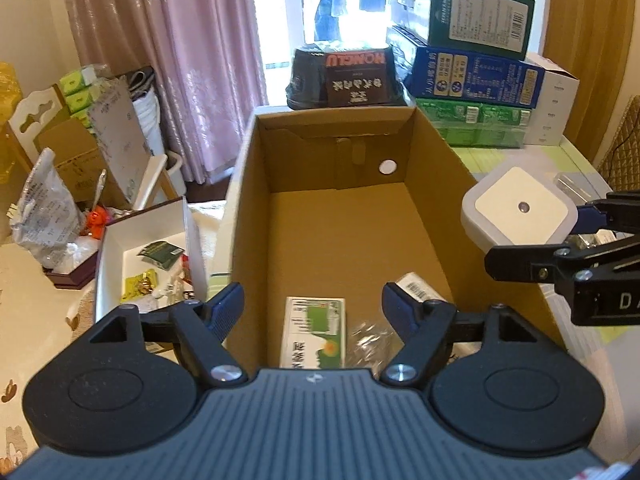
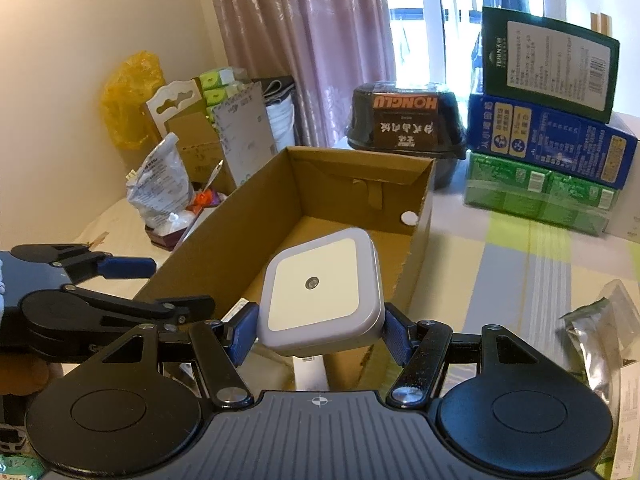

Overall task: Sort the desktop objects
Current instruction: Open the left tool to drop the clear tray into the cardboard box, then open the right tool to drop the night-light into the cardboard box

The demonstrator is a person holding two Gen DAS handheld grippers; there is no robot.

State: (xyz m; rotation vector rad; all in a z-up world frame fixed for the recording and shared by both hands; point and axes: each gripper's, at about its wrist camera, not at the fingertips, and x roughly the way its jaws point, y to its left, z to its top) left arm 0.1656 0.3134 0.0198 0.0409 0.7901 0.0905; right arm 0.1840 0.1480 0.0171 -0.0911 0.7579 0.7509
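White plastic night light (image 2: 320, 294), square with a small round sensor at centre: clamped between the blue pads (image 2: 244, 334) of the right gripper (image 2: 320, 338), carried above the near right-hand wall of the open cardboard box (image 2: 256, 216). Left gripper (image 1: 312, 312): jaws spread wide and empty, poised over the box's near end, with a green-and-white packet (image 1: 314, 334), a crinkled clear wrapper (image 1: 366, 340) and a barcoded item (image 1: 416, 286) lying below and between them. Recommended handling (a judgement): carry the light further past the wall, lower it towards bare floor ahead of the left jaws, then part the pads gently so it lands flat.
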